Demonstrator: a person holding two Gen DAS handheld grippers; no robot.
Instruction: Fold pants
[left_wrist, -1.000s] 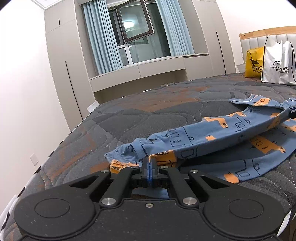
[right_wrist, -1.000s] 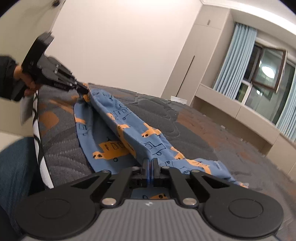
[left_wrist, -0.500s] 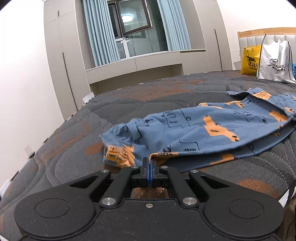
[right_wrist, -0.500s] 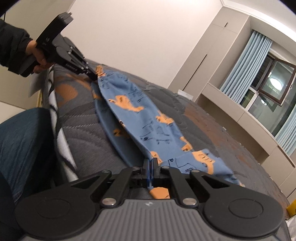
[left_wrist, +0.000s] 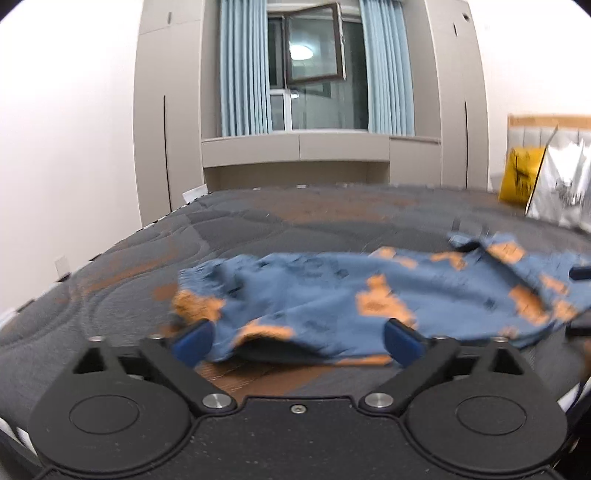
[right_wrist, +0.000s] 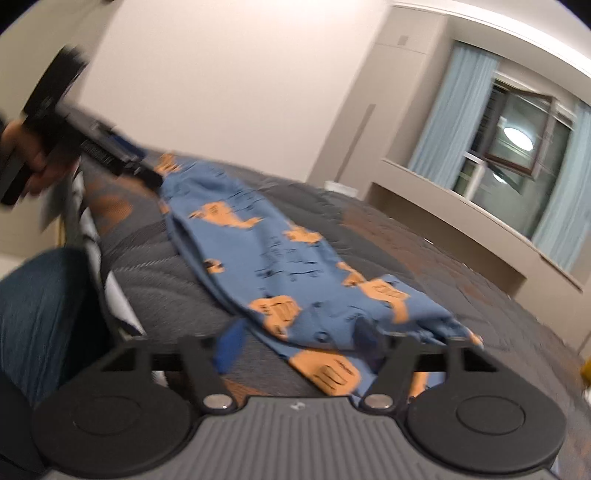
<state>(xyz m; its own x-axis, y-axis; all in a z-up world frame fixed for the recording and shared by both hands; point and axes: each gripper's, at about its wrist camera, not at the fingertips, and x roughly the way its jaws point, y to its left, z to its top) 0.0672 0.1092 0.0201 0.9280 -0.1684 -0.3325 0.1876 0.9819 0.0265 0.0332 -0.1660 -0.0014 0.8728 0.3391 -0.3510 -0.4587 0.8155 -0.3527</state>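
The blue pants with orange prints (left_wrist: 351, 299) lie folded lengthwise along the front edge of the dark quilted bed (left_wrist: 295, 218). My left gripper (left_wrist: 295, 338) is open, its blue pads on either side of the near hem at one end. My right gripper (right_wrist: 299, 341) is open at the other end of the pants (right_wrist: 258, 243), pads spread over the cloth. The left gripper also shows in the right wrist view (right_wrist: 122, 162), held in a hand at the far end. Both views are motion-blurred.
A yellow bag (left_wrist: 517, 177) and a white bag (left_wrist: 565, 188) stand at the headboard, back right. A wall and wardrobe lie left of the bed. My leg in jeans (right_wrist: 40, 310) is at the bed's front edge.
Both grippers were shut on the pants' ends and have opened, letting the cloth go. The pants now lie flat on the bed.
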